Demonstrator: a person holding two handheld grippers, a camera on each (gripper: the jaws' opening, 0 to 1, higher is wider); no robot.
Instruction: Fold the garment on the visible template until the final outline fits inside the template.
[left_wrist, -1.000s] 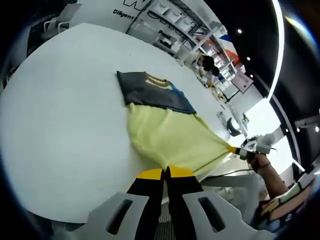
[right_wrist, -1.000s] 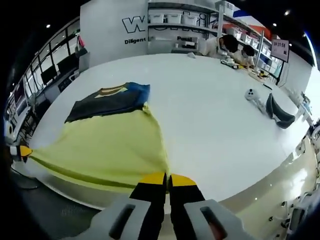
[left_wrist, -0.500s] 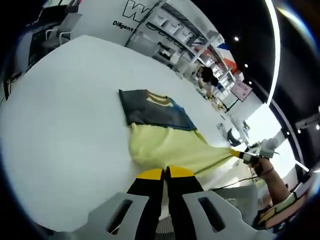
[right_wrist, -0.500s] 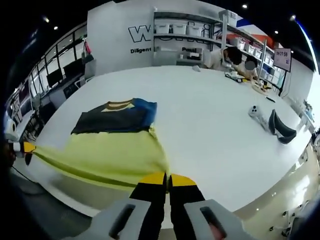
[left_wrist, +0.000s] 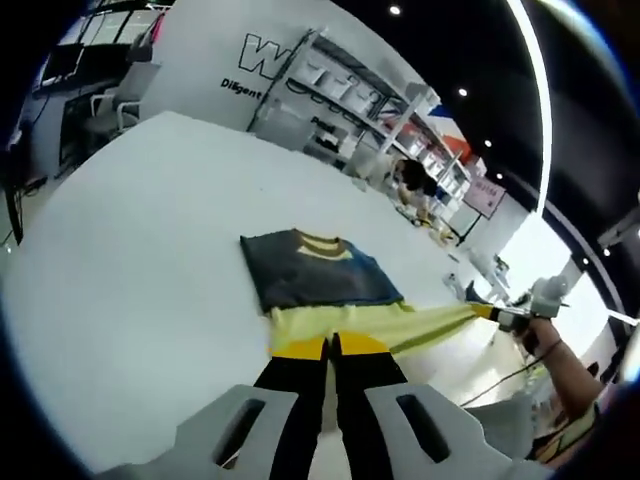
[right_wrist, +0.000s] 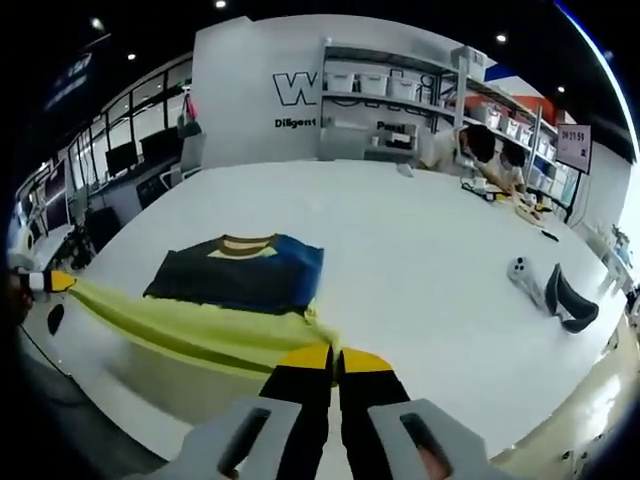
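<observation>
Your left gripper (left_wrist: 331, 347) and right gripper (right_wrist: 335, 357) are each clamped on a corner of the garment's (right_wrist: 235, 272) yellow hem, lifted taut between them at the near edge of the white table (right_wrist: 420, 240), while its dark upper part lies flat just beyond the jaws.

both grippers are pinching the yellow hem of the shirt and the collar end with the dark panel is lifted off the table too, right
Not quite. The left gripper and right gripper do pinch the yellow hem, but the dark collar end lies flat on the white table, not lifted. The right gripper view shows this.
</observation>
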